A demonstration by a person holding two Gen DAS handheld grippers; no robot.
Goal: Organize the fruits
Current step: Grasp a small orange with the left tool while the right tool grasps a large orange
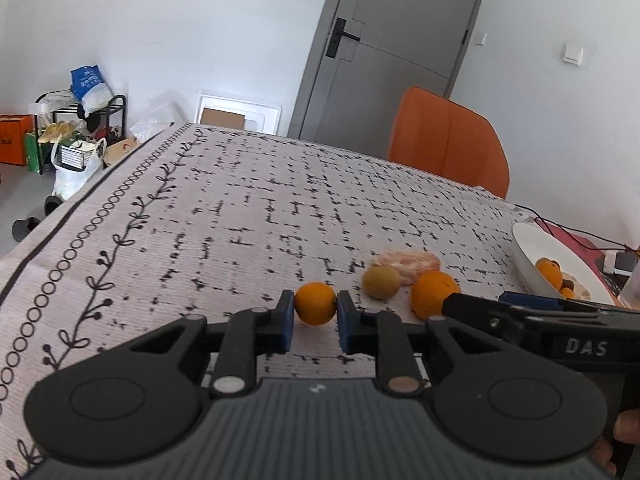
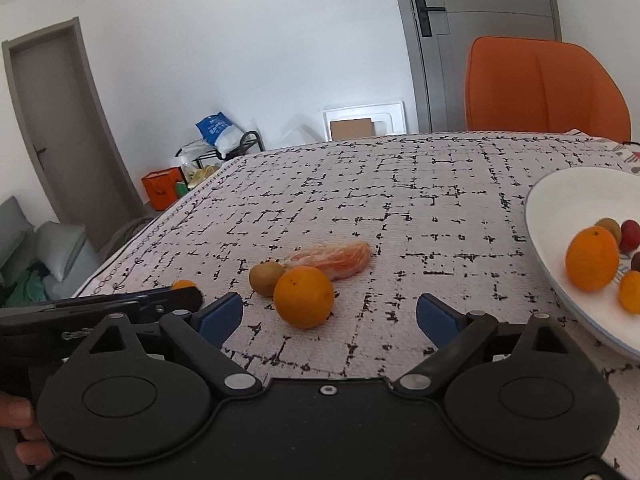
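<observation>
left gripper [image 1: 316, 322] fingers clamping small round orange fruit [image 1: 315, 303] between blue pads | right gripper [image 2: 327, 318] spreading wide, empty | larger orange [image 2: 304, 297] lying just ahead between its fingers | peeled pink citrus segment [image 2: 334, 261] lying crosswise beyond, long axis left-right

White walls, grey door [image 1: 384, 48], orange chair [image 2: 544, 88] behind table.

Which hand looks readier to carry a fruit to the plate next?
Left. The left gripper already brackets a small orange; the right gripper is open and empty, though nearer the plate.

Small orange [image 1: 315, 303] between tool pads [image 1: 285, 320]
</observation>
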